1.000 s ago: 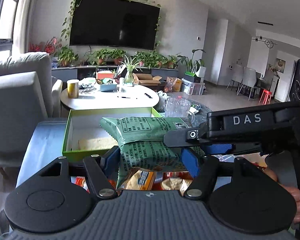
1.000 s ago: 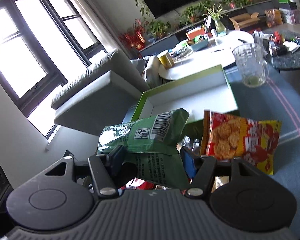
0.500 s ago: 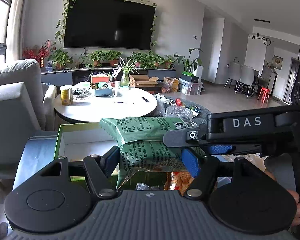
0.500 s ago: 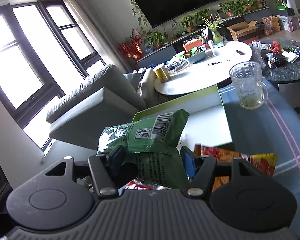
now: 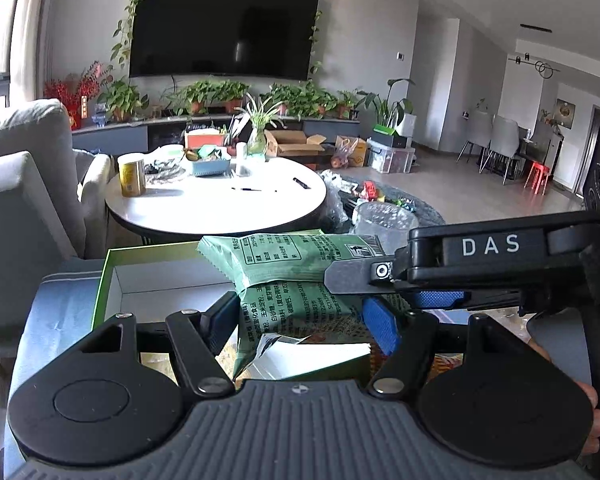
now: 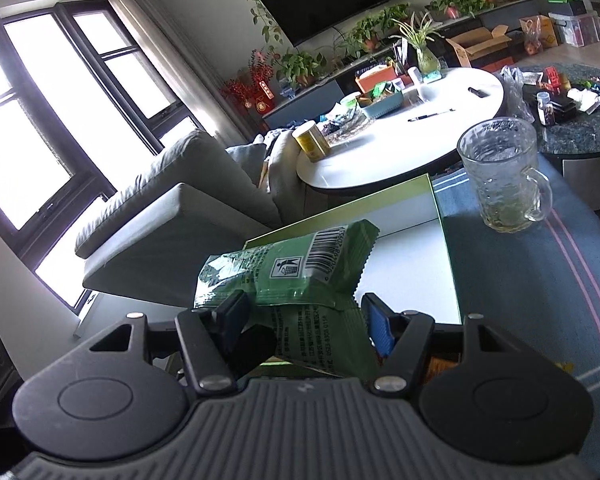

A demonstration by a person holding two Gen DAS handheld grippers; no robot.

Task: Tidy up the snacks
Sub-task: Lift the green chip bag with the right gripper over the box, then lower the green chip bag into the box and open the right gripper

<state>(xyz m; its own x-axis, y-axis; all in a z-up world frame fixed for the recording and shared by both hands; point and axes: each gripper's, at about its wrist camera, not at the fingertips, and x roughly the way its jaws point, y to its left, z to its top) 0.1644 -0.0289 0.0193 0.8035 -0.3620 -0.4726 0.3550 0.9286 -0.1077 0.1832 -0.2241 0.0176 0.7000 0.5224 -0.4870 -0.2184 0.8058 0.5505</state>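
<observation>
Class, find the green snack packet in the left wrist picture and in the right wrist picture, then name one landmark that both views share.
Left wrist: green snack packet lies centre, between the left gripper fingers, above the green box.
Right wrist: packet sits centre, between the right gripper fingers.
Shared landmark: white round table behind the box.
</observation>
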